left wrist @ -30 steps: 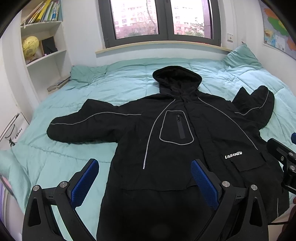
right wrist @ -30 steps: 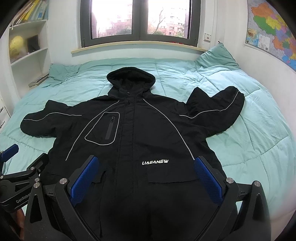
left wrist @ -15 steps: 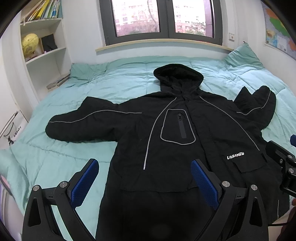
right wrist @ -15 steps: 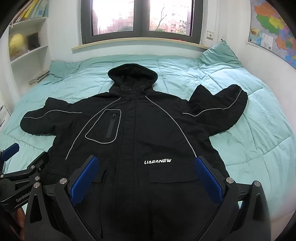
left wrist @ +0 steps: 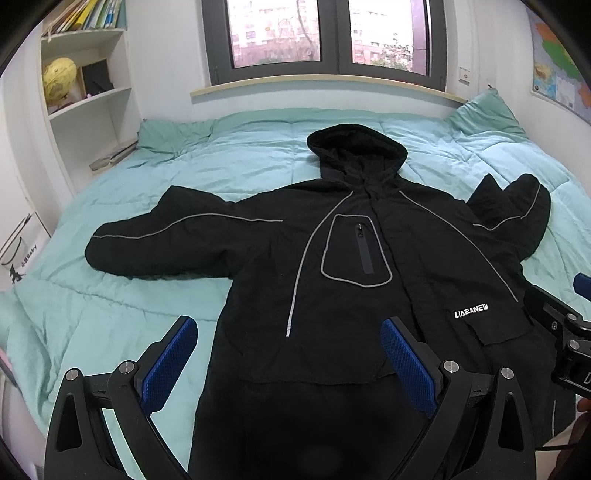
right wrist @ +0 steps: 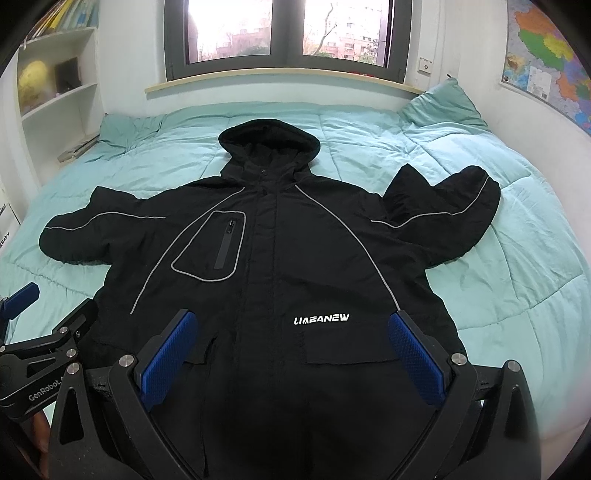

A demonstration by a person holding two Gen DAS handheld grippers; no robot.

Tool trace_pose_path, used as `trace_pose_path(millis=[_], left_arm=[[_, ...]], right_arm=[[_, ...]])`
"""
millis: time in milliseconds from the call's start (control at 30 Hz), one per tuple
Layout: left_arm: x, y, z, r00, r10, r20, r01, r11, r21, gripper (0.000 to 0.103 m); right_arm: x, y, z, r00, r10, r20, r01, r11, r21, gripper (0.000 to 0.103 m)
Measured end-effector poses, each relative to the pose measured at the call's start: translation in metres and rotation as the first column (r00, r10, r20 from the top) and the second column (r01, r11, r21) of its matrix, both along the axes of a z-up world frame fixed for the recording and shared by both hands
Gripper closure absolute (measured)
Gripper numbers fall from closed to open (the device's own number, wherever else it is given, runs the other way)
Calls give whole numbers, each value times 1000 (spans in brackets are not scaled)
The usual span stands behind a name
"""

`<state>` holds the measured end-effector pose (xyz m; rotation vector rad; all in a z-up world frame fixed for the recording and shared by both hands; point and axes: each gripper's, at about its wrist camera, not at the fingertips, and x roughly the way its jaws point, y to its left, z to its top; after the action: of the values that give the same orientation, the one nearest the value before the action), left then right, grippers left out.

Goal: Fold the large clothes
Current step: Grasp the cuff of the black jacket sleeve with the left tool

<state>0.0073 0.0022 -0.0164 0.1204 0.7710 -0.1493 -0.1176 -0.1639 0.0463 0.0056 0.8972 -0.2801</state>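
A black hooded jacket (left wrist: 354, 266) lies face up, spread across a teal quilt (left wrist: 229, 166) on the bed, its hood (right wrist: 267, 142) toward the window (right wrist: 288, 33) and its hem toward the cameras. The sleeve on the shelf side (left wrist: 166, 236) stretches flat across the quilt; the sleeve on the map side (right wrist: 450, 210) is bent, its cuff doubled back toward the body. Grey piping outlines a zipped chest pocket (right wrist: 214, 254), and white lettering (right wrist: 320, 319) sits above a flap pocket.

The left gripper (left wrist: 290, 360) hovers over the jacket's lower front, its blue-padded jaws spread wide with nothing between them. The right gripper (right wrist: 291, 356) hangs above the hem near the lettering, jaws likewise parted and gripping nothing. Each gripper shows at the edge of the other's view.

A white bookshelf (left wrist: 88, 92) with a yellow globe (left wrist: 59, 79) stands beside the bed, a teal pillow (right wrist: 443, 107) rests at the far corner, and a wall map (right wrist: 546, 55) hangs on the wall beside that corner.
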Motion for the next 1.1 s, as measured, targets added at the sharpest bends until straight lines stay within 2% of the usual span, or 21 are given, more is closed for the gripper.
trace_pose_path(millis=[400, 500, 633, 733, 833, 900, 967, 1000, 1100], left_arm=[[12, 10, -5, 1000, 10, -7, -10, 1000, -11, 3], [19, 19, -8, 1000, 15, -26, -16, 999, -38, 3], [37, 42, -16, 997, 30, -74, -38, 993, -108, 3], [55, 68, -21, 993, 78, -91, -89, 989, -117, 3], [80, 105, -17, 988, 138, -73, -146, 983, -114, 3], [101, 138, -12, 980, 193, -51, -198, 972, -130, 3], [127, 181, -8, 966, 254, -46, -258, 950, -179, 3], [141, 204, -8, 957, 286, -50, -290, 934, -211, 3], [184, 280, -18, 927, 367, -80, -371, 865, -337, 3]], right_arm=[[9, 1, -9, 1000, 2, -11, -2, 1000, 14, 0], [15, 1, -14, 1000, 0, -21, 1, 1000, 16, 0], [25, 1, -24, 999, -1, -40, 2, 1000, 26, 0], [33, 2, -35, 998, 0, -61, 1, 1000, 25, 0], [42, 2, -46, 996, 3, -88, 0, 999, 35, 0], [47, 2, -52, 995, 3, -101, 0, 999, 35, 0], [52, 1, -58, 994, 1, -109, 3, 1000, 30, 0], [54, 0, -61, 994, -1, -113, 4, 1000, 28, 0], [60, -3, -68, 992, -9, -125, 12, 1000, 24, 0]])
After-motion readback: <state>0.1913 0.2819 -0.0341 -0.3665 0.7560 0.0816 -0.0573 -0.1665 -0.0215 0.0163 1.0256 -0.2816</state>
